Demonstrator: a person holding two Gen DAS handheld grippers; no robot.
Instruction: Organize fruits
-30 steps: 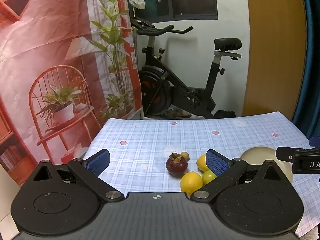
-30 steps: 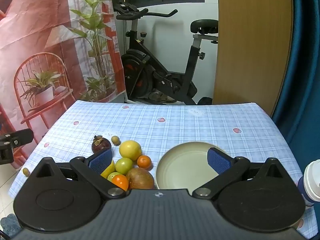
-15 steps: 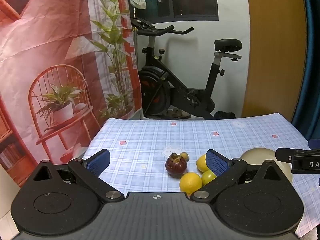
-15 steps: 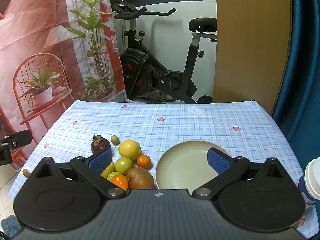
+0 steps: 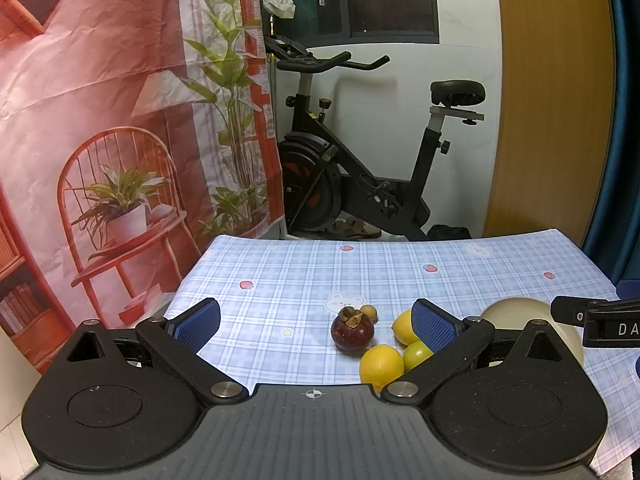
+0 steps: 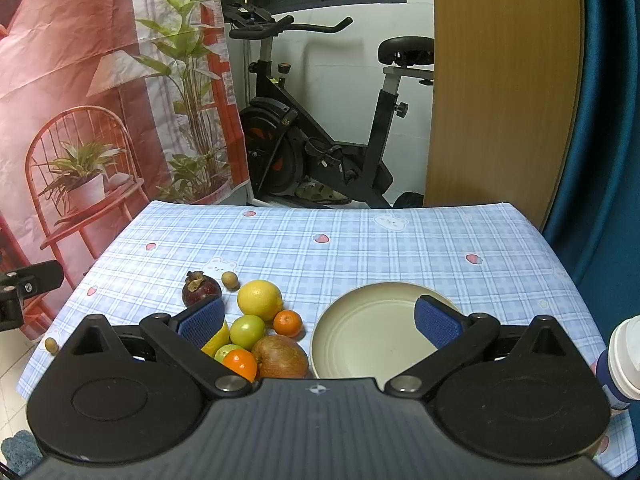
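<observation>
A cluster of fruit lies on the blue checked tablecloth [image 6: 360, 248]: a dark mangosteen [image 6: 199, 290], a small brown longan [image 6: 229, 280], a yellow lemon [image 6: 259, 300], a green fruit [image 6: 247, 330], a small orange [image 6: 287, 323], a brown apple [image 6: 280, 358] and another orange [image 6: 240, 364]. An empty beige plate [image 6: 372, 340] sits to their right. My right gripper [image 6: 318, 322] hangs open above the fruit and plate, holding nothing. My left gripper [image 5: 316, 326] is open and empty too, with the mangosteen [image 5: 353, 333] and a lemon [image 5: 381, 365] ahead of it.
A lone small fruit [image 6: 51, 345] lies near the table's left edge. A white-capped bottle [image 6: 622, 360] stands at the right edge. Behind the table are an exercise bike [image 6: 320, 140], a printed red backdrop [image 6: 100, 100] and a wooden panel [image 6: 504, 80].
Both views have risen and pulled back slightly, so the fruit and plate sit a little lower in frame. Both grippers stay open; nothing on the table moved.
</observation>
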